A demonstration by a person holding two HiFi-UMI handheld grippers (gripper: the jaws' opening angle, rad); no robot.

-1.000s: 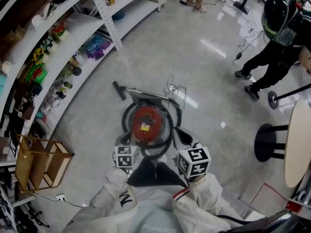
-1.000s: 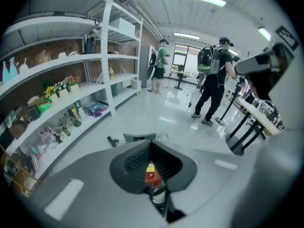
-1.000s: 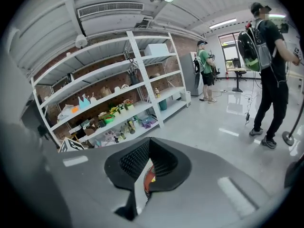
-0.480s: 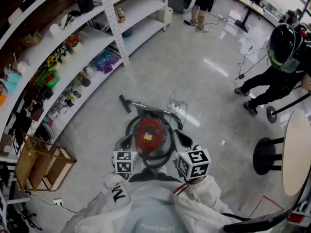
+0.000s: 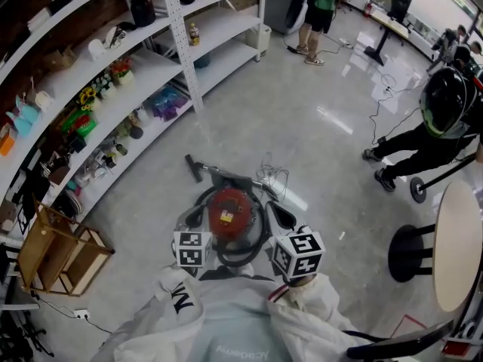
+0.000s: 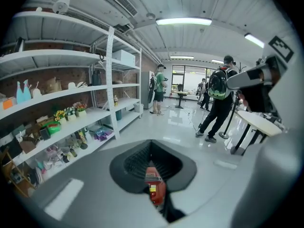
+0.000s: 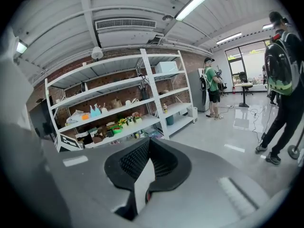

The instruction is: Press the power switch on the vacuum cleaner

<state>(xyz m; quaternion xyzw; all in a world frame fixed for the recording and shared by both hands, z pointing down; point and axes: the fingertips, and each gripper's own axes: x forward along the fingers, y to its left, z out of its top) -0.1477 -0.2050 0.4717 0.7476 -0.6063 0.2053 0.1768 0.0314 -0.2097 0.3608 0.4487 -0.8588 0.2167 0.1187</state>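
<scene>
- Head view: the vacuum cleaner (image 5: 229,211), a red round drum, stands on the grey floor just below the middle of the frame.
- A black hose (image 5: 250,251) loops round the drum. The wand (image 5: 219,170) runs off toward the upper left, and a tangle of pale cord (image 5: 274,176) lies just above the drum.
- The power switch is too small to pick out here.
- You hold the left gripper (image 5: 192,221) at the drum's lower left and the right gripper (image 5: 283,217) at its lower right. Both are above the floor and close in to your chest, and their marker cubes face the camera.
- Neither tool touches the drum as far as this view shows.
- White shelves (image 5: 113,74) with small goods fill the upper left of the frame, with a wooden rack (image 5: 56,251) at the left edge below them.
- A round table (image 5: 456,240) is at the right edge, and a person in black (image 5: 441,127) is bent over at the upper right.
- Left gripper view: the jaws are drawn together with the tips meeting, and only a thin slit is left below them. They grip nothing.
- The red drum shows through that slit, low and centre in the frame, well beyond the tips.
- The shelves run along the left, and people stand at centre and right.
- Right gripper view: the jaws are likewise closed tip to tip and empty.
- The slit shows pale floor and a sliver of red at its lower end, at bottom centre of the frame.
- The shelves cross the middle of the frame, and people stand at the right.
</scene>
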